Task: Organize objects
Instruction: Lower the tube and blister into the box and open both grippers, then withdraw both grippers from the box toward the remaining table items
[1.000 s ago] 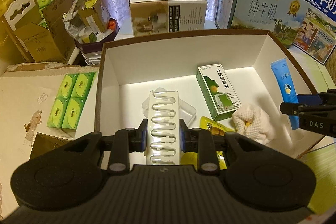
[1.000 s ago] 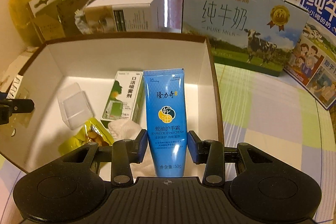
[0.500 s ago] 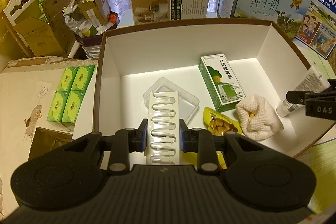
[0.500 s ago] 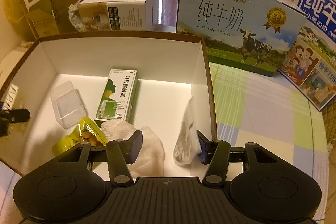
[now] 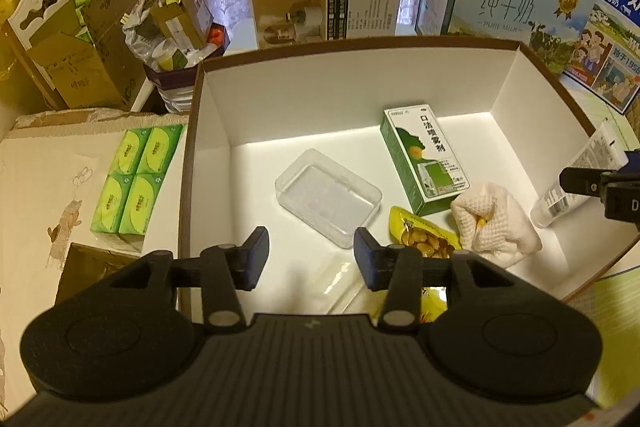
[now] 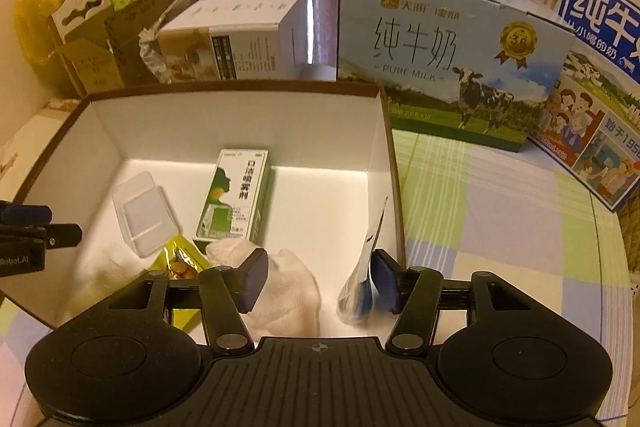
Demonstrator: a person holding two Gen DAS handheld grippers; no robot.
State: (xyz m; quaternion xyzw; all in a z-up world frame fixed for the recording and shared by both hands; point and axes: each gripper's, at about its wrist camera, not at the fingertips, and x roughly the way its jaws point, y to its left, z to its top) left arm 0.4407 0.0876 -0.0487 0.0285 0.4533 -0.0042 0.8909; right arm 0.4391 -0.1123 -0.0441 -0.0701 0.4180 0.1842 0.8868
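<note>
A white open box (image 5: 340, 95) holds a green carton (image 5: 424, 163), a clear plastic tray (image 5: 326, 197), a yellow snack packet (image 5: 424, 237) and a white cloth (image 5: 494, 229). My left gripper (image 5: 310, 259) is open above the box's near edge; a clear blister pack (image 5: 334, 285) lies just below it, blurred. My right gripper (image 6: 316, 281) is open; the hand cream tube (image 6: 366, 267) leans against the box's right wall beside its right finger, touching it or not I cannot tell. The tube also shows in the left wrist view (image 5: 576, 179).
Milk cartons (image 6: 452, 59) and a white appliance box (image 5: 324, 7) stand behind the box. Green tissue packs (image 5: 134, 181) lie left of it. Cardboard boxes (image 5: 76, 43) and a bin of rubbish (image 5: 172, 35) crowd the back left. A checked cloth (image 6: 500, 227) covers the table at right.
Both grippers opened. The left let go of the blister pack, which dropped to the box's near edge. The right released the tube, which now leans on the right wall.
</note>
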